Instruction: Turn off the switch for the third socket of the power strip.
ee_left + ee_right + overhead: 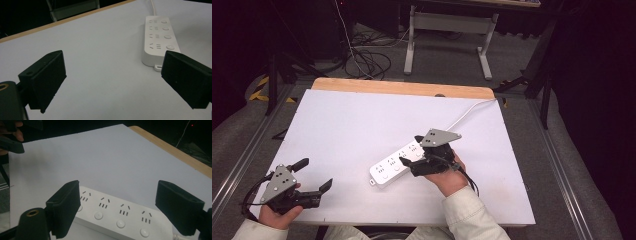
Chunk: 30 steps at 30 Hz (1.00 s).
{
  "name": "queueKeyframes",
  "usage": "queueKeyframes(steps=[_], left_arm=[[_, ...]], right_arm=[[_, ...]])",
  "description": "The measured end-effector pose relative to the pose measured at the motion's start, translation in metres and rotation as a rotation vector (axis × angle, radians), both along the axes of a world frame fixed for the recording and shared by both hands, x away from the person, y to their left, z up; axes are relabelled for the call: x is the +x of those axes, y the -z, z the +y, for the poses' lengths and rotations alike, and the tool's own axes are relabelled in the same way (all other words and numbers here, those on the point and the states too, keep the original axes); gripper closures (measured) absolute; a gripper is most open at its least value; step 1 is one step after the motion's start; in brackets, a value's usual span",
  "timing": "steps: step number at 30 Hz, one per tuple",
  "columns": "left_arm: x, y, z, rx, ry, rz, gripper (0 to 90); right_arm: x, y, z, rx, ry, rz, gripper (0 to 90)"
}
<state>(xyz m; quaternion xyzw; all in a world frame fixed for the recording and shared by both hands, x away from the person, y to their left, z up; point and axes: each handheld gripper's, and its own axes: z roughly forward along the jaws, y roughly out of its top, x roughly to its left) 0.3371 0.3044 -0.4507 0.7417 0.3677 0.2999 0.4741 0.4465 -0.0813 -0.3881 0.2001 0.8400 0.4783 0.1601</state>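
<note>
at the near left corner of the white table top (342, 125), the left gripper (314, 175) rests low in the person's hand with its jaws spread wide and nothing between them; in the left gripper view they frame bare table, with the power strip (160, 37) lying off toward one jaw. it looks parked there to stay out of the way while the other hand works.

a little farther in and to the right, the right gripper (412, 162) hangs just above the strip's far half. its jaws stand wide apart, pressing on nothing. in the right gripper view the strip (117, 216) passes beneath them, with four socket groups and four round buttons (120, 223) in a row, which suggests the gripper is placed to work one of the switches or has just let go of one, though which i cannot tell.

the strip (394, 167) lies flat and slantwise near the middle of the table, sockets up. its white cord (469, 112) runs off toward the far right corner by the wooden edge (402, 88), so the cord's pull probably sets that slant.
</note>
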Motion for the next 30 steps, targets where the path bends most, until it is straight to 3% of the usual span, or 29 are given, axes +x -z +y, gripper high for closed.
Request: queueKeyframes(steps=[12, 20, 21, 30], left_arm=[[0.000, 0.000, -0.001, -0.004, 0.000, 0.004, 6.1], [0.000, 0.000, -0.001, -0.003, 0.000, 0.006, 6.1], [0.000, 0.000, -0.001, -0.003, 0.000, 0.006, 6.1], [0.000, 0.000, -0.001, 0.000, 0.002, 0.006, 6.1]], right_arm=[[-0.008, -0.001, -0.042, 0.003, 0.077, 0.009, 3.9], [-0.016, 0.002, -0.065, 0.040, 0.101, 0.021, 2.5], [-0.018, 0.005, -0.074, 0.049, 0.108, 0.039, 2.4], [-0.026, 0.023, -0.104, 0.090, 0.147, 0.035, 2.4]])
